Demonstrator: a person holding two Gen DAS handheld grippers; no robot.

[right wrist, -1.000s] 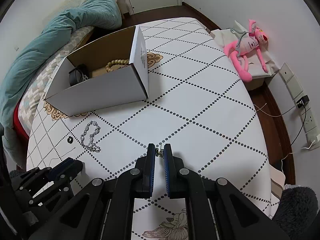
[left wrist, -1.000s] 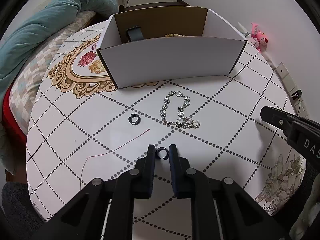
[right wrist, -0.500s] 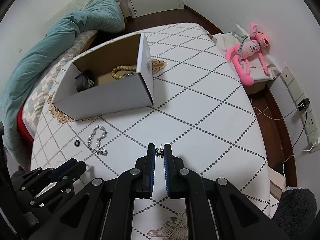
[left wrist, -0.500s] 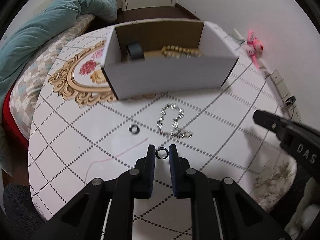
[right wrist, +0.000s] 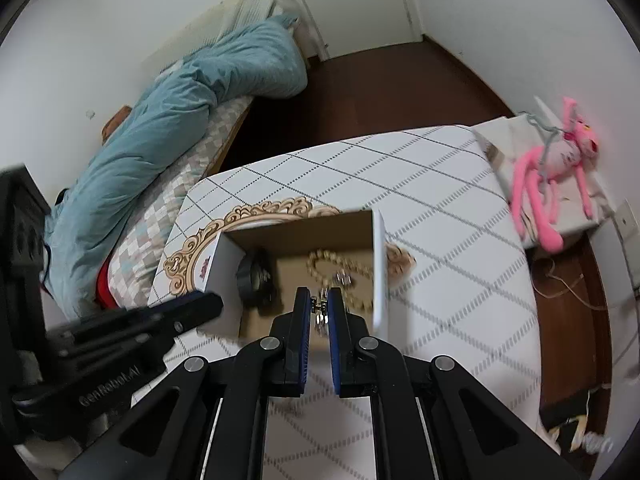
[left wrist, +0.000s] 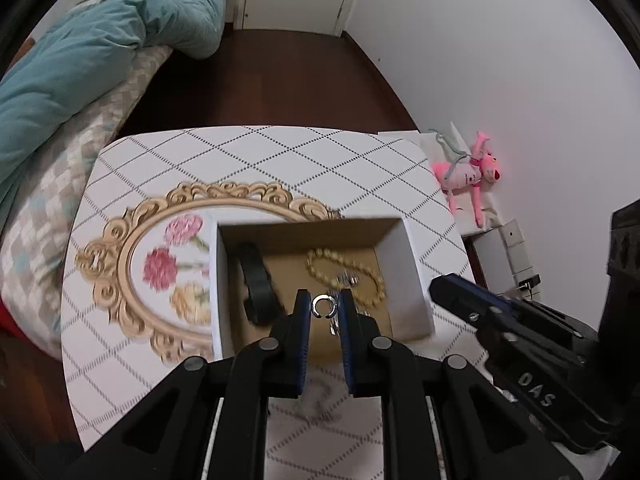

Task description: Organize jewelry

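Note:
My left gripper (left wrist: 324, 307) is shut on a small silver open ring (left wrist: 322, 305) and holds it above the open white cardboard box (left wrist: 416, 280). My right gripper (right wrist: 319, 308) is shut on a small silver earring (right wrist: 319, 307), also above the box (right wrist: 378, 264). Inside the box lie a beige bead bracelet (left wrist: 344, 276) and a black band (left wrist: 256, 284); both show in the right wrist view too, the bracelet (right wrist: 340, 268) and the band (right wrist: 250, 280). The silver chain bracelet (left wrist: 316, 396) lies blurred on the table below my left fingers.
The box stands on a white table (left wrist: 280, 160) with a dotted diamond pattern and a gold floral frame print (left wrist: 132, 264). A bed with a teal duvet (right wrist: 180, 112) is at the left. A pink plush toy (right wrist: 560, 160) lies at the right by the wall.
Both grippers have lifted and moved forward from the near table to above the box, each still holding its small piece. The box now sits right under the fingertips.

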